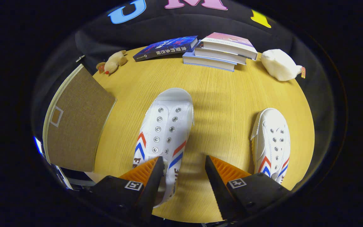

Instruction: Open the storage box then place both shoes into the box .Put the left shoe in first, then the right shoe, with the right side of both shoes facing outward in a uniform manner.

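Observation:
Two white canvas shoes with red and blue chevrons lie on the round wooden table (219, 104), toes pointing away from me. The nearer shoe (165, 126) lies just ahead of my gripper (184, 164), and its heel end runs under the left finger (151, 171) and into the gap. The other shoe (271, 142) rests to the right, beyond the right finger (219, 175). My gripper is open, with nothing pressed between its fingers. The brown fabric storage box (77, 123) stands off the table's left side, with its lid closed.
Along the far side of the table lie a blue book (165, 48), a stack of books (222, 50), a small brown plush toy (112, 62) at the left and a white plush toy (280, 64) at the right.

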A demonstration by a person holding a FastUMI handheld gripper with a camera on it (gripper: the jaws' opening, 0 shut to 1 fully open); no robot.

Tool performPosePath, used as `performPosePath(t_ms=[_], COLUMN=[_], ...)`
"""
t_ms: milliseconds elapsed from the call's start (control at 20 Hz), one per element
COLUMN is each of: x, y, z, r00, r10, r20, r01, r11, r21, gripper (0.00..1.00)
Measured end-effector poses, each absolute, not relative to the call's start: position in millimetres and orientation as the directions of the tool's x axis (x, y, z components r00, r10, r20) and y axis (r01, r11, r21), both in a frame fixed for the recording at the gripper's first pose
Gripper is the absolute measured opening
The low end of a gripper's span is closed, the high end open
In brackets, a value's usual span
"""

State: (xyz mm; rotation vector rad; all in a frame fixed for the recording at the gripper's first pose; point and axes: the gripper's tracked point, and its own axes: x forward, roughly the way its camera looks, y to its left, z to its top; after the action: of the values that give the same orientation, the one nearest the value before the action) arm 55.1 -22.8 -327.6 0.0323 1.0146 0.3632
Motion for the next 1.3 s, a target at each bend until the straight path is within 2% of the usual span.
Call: performPosePath(t_ms=[150, 300, 350, 500, 850, 1100, 1300], x=[51, 50, 52, 51, 44, 31, 19], y=[-13, -9, -9, -11, -11, -17, 12], z=[-330, -328, -331, -326, -295, -221, -146], r00=[0.43, 0.406, 0.408, 0.426, 0.44, 0.512, 0.583], r10=[0.375, 0.404, 0.403, 0.402, 0.414, 0.387, 0.4], r20=[-0.821, -0.82, -0.82, -0.811, -0.797, -0.767, -0.707], r01=[-0.258, -0.224, -0.22, -0.197, -0.132, -0.11, -0.114], r11=[0.923, 0.914, 0.914, 0.916, 0.907, 0.915, 0.902], r21=[0.286, 0.339, 0.34, 0.35, 0.399, 0.389, 0.416], gripper=[0.64, 0.28, 0.27, 0.07, 0.05, 0.05, 0.05])
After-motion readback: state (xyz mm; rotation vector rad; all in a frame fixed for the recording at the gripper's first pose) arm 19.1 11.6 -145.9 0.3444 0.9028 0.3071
